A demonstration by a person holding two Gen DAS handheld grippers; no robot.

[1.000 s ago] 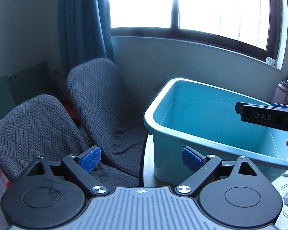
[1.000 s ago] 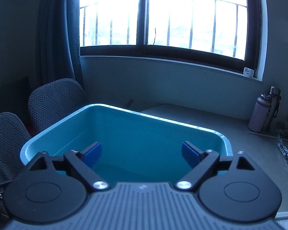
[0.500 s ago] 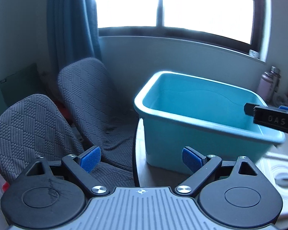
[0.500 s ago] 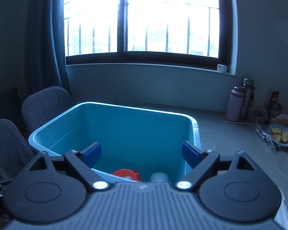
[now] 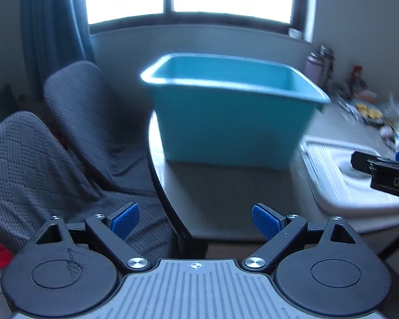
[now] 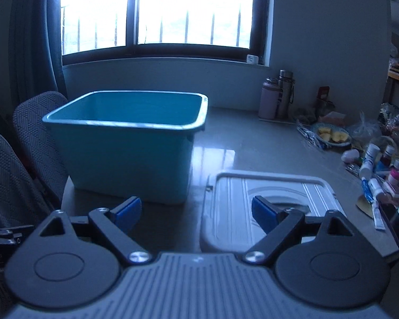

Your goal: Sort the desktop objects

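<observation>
Beside the white lid [image 6: 268,204] on the table [image 6: 239,146] stands the teal bin [image 6: 125,143], its contents hidden from both cameras, while the left gripper [image 5: 195,222] and right gripper [image 6: 196,212] hover before it, jaws wide apart and empty.

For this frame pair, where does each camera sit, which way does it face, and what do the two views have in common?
Left wrist: rides on the left gripper, open and empty, facing the teal tub, the table's left edge and two grey chairs; the right gripper's tip pokes in at right.
Right wrist: rides on the right gripper, open and empty, facing the window over the white lid, tub and the clutter of small bottles at right.
Shared: tub, lid, table, chairs, window, flasks.
</observation>
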